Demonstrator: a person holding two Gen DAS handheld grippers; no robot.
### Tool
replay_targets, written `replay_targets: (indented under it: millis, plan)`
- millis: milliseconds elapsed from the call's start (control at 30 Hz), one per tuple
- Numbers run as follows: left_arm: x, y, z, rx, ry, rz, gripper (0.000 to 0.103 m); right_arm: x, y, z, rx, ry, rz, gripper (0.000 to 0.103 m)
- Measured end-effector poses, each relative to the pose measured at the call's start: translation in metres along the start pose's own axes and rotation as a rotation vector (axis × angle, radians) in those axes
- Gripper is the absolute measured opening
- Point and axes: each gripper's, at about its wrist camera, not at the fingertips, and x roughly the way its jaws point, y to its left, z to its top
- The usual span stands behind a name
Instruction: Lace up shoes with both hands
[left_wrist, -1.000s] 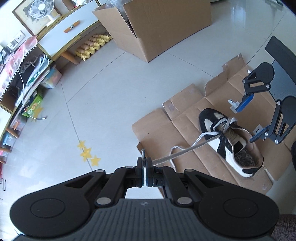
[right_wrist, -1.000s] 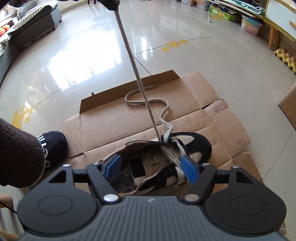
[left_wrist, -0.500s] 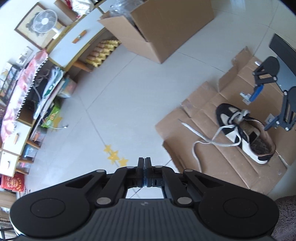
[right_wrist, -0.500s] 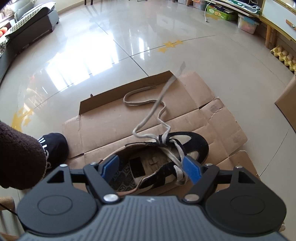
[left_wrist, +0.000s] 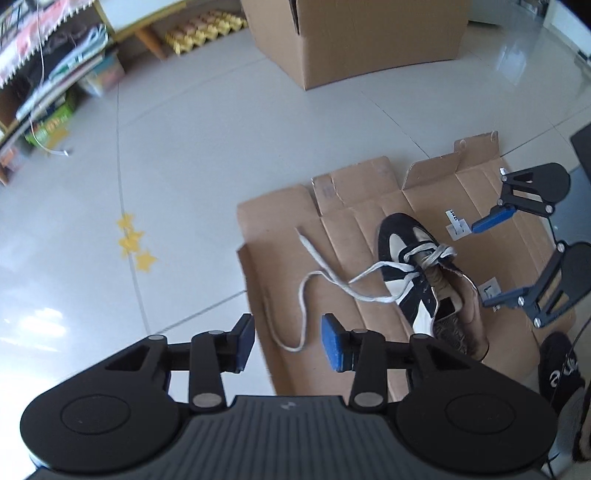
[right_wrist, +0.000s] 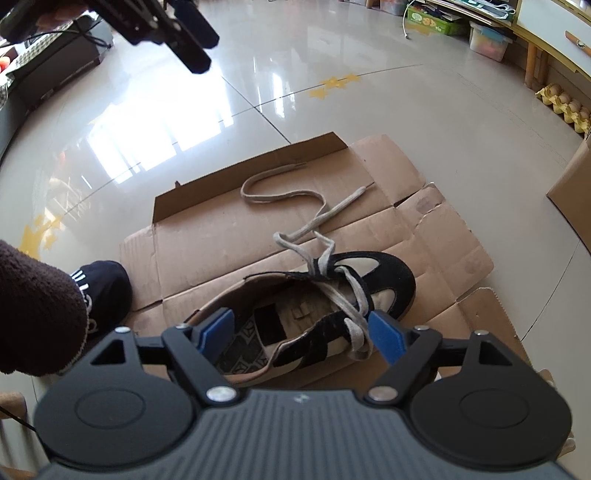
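Left wrist view: shoe (left_wrist: 428, 284) lies right of centre on flattened cardboard (left_wrist: 369, 206), lace (left_wrist: 314, 273) trailing loose at lower centre for regrasping. Left gripper (left_wrist: 288, 341) is opening, empty; right gripper (left_wrist: 491, 258) straddles the shoe, spreading, gripping nothing.

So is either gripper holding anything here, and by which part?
Nothing is held. The left gripper is opening with no lace in it; the shoelace lies loose on the cardboard. The right gripper, also opening, straddles the shoe.
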Motion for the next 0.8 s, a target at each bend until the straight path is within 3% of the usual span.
replay_targets:
  millis: [333, 467, 800]
  plan:
    - [0.125, 0.010, 0.042, -0.257, 0.065, -0.122, 0.041, 0.015, -0.008, -0.008, 0.008, 0.033, -0.003, 0.085]
    - [0.163, 0.001, 0.054, -0.273, 0.095, -0.112, 0.041, 0.016, -0.009, -0.009, 0.007, 0.036, -0.005, 0.086]
    - [0.206, -0.007, 0.056, -0.370, 0.128, -0.099, 0.041, 0.017, -0.011, -0.013, 0.014, 0.038, -0.010, 0.087]
